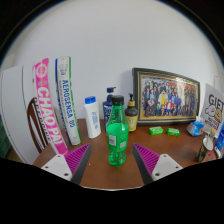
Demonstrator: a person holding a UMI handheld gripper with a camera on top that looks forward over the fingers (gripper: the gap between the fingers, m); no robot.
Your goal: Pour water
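A green plastic bottle [117, 135] with a dark cap stands upright on the brown wooden table [105, 175]. It stands just ahead of my gripper [113, 160], roughly centred between the two fingers, with a gap at each side. The purple pads on the fingers [78, 160] are spread wide and the gripper is open, holding nothing. No cup or glass shows clearly near the bottle.
Behind the bottle stand a white bottle [92, 116], a dark blue bottle [108, 102] and a brown jar [131, 115]. Upright books [47, 103] lean at the left. A framed photo [166, 97] leans on the wall. Small green packets [156, 130] and other items [207, 130] lie at the right.
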